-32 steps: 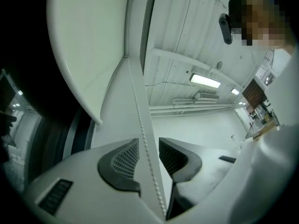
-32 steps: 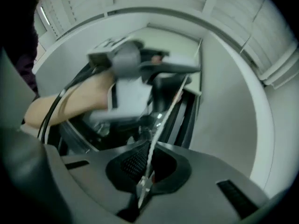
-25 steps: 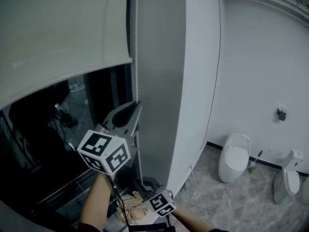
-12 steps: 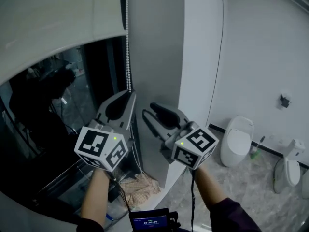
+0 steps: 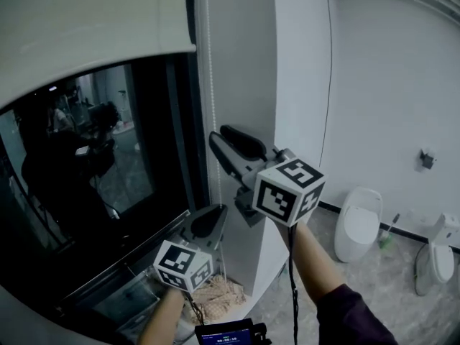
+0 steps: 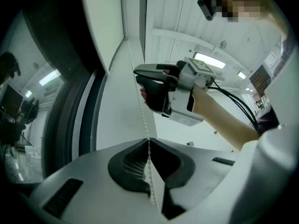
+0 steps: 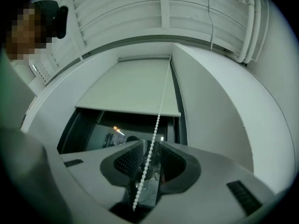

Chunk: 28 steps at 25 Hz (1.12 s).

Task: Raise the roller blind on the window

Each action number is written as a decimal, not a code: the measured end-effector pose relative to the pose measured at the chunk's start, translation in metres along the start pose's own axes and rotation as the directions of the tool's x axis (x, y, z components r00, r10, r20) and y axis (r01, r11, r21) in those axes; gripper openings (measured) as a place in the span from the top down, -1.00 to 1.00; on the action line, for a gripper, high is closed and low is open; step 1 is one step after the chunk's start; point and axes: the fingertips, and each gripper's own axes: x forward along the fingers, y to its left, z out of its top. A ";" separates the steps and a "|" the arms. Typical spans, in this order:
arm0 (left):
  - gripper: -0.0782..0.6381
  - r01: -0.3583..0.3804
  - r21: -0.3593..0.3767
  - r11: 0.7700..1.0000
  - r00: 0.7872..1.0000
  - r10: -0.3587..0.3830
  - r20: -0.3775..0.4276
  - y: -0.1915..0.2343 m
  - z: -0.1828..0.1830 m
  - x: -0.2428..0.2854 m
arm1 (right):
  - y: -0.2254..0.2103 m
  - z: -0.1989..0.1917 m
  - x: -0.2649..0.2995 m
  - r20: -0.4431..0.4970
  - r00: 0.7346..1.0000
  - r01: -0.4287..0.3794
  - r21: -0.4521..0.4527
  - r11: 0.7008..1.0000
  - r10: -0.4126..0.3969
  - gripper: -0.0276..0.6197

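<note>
The pale roller blind [image 5: 86, 27] covers the top of the dark window [image 5: 93, 171]; it also shows in the right gripper view [image 7: 133, 90]. Its white bead chain [image 5: 210, 85] hangs along the window's right edge. My left gripper [image 5: 218, 213] is low down, shut on the chain [image 6: 140, 92], which is pinched between its jaw tips [image 6: 149, 141]. My right gripper [image 5: 220, 136] is higher up the chain, open. The chain [image 7: 159, 111] runs through the gap between its jaws [image 7: 149, 144] without being pressed. The right gripper [image 6: 156, 85] also appears above the left one.
A white wall column [image 5: 248, 70] stands right beside the chain. On the floor to the right are a white toilet [image 5: 358, 223] and another fixture [image 5: 433, 259]. A crumpled cloth [image 5: 215, 291] lies below the window. A small screen [image 5: 226, 333] is at the bottom edge.
The left gripper has drawn the chain downward from mid height to low. The right gripper has let go, opened and climbed from below to above the left. The blind's lower edge sits higher.
</note>
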 end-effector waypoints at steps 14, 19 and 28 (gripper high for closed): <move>0.74 0.051 -0.040 0.998 0.976 -0.058 -0.210 -0.013 -0.099 -0.016 | 0.006 -0.081 -0.013 -0.216 0.973 0.036 -0.183 0.982 -0.076 0.86; 0.74 0.120 -0.031 0.992 0.940 -0.124 -0.319 -0.030 -0.142 -0.033 | 0.018 -0.122 -0.031 -0.278 0.953 0.033 -0.308 0.951 -0.123 0.87; 0.53 0.178 -0.348 0.921 0.982 -0.186 0.009 0.011 -0.058 -0.042 | 0.032 -0.165 -0.060 -0.366 0.920 -0.030 -0.416 0.909 -0.138 0.87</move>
